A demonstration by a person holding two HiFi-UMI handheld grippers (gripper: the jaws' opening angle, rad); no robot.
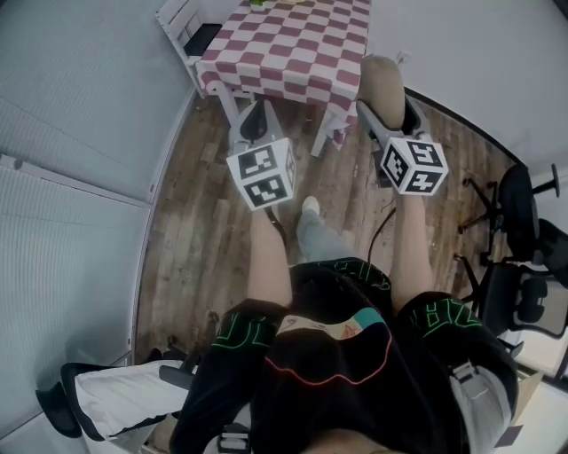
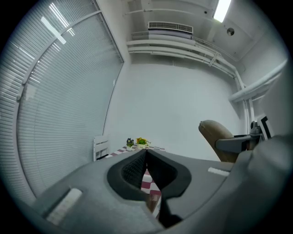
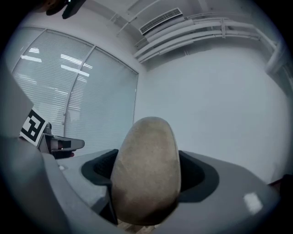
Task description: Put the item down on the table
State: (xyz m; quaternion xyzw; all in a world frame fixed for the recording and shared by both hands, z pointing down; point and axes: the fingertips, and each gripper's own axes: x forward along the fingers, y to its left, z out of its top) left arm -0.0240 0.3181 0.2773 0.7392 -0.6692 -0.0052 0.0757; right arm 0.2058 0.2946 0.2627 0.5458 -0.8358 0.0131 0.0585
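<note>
- Head view: The person stands on a wooden plank floor (image 1: 204, 222), well short of the table with a red-and-white checked cloth (image 1: 293, 49) at the top centre of the frame. The right gripper (image 1: 383, 108) holds a tan, egg-shaped, matte-skinned item (image 1: 382, 78) upright in the air, near the table's corner but above the floor. The left gripper (image 1: 256, 120) points towards the table and carries nothing. A white slatted chair (image 1: 182, 22) stands at the upper left, and black office chairs (image 1: 524, 239) stand at the right edge.
- Left gripper view: The left gripper's (image 2: 146, 153) jaws are pressed together with nothing between them. The checked table (image 2: 120, 150) lies ahead, with a small pot of yellow flowers (image 2: 142, 142) at its far end. The tan item (image 2: 216, 136) shows at the right.
- Right gripper view: The right gripper's (image 3: 145, 183) jaws are clenched on the lower half of the tan item (image 3: 146, 151), whose rounded top rises well above them.
- Risk, as a judgement: The item is not yet over the table, so loosening the jaws now would drop it to the floor. Its rounded skin could slide out of the grip, and once set down near the cloth's edge it could roll off.
</note>
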